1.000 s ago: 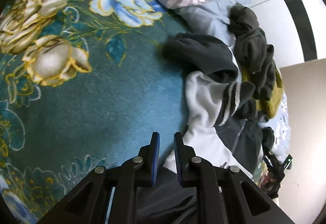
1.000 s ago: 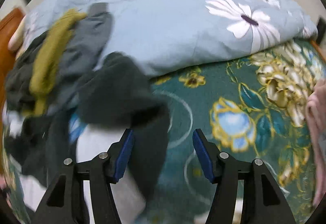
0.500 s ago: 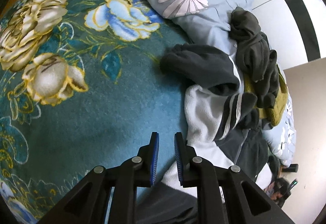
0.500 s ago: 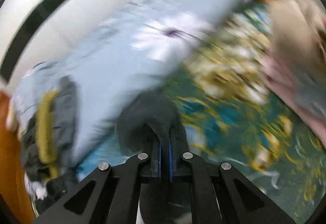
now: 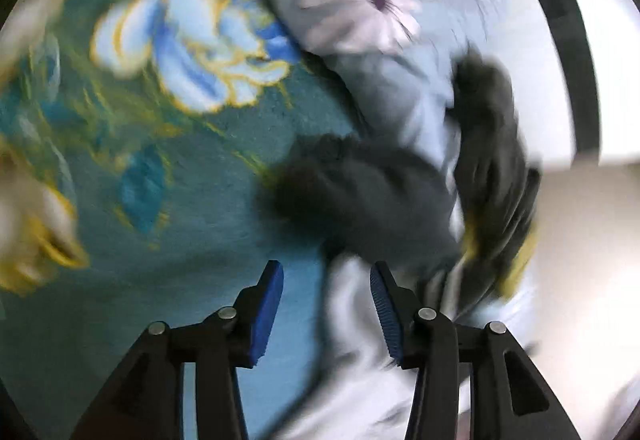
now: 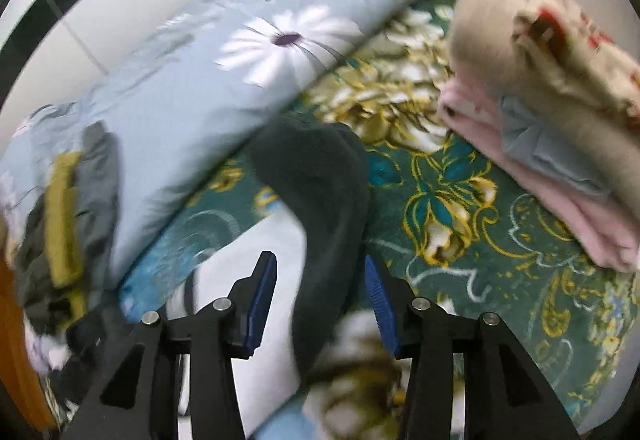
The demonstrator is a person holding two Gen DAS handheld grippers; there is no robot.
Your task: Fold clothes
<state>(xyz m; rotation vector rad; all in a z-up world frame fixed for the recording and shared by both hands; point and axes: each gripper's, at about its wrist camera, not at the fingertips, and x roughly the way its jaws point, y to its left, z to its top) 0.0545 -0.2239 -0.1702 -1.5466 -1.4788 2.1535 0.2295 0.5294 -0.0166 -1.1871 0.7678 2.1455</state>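
Both pairs of tongs spread wide, pinching nothing. Left tongs (image 5: 326, 282) hovering over the near edge of the white-and-dark-grey fleece jacket (image 5: 360, 360), white body panel running up between the blue pads without being clamped. Right tongs (image 6: 320, 280) straddling the jacket's dark grey sleeve (image 6: 320, 184), which drapes across the teal floral bedspread (image 6: 460, 240) toward the pale blue daisy-print duvet (image 6: 224, 80). Jacket lying crumpled on the bed, half on the bedspread, its far side bunched against a heap of dark and mustard-yellow clothes (image 5: 492, 176).

Likely trouble from here:
- Heavy motion blur in the left view, so a fast swing; closing at that speed could catch only a single layer or miss the hem altogether.
- Sleeve thick and slack; a pinch on its middle rather than the cuff would probably leave it twisted, spoiling a flat fold.
- Neighbouring heap touching the jacket; dragging the jacket could pull the dark garment along.
- Stack of folded laundry (image 6: 540, 160), pink and beige, near the right tongs; a wide sweep with the sleeve could knock it over.

Red print visible on the top cream item of that stack, too blurred to read. No other brand, label or writing legible.
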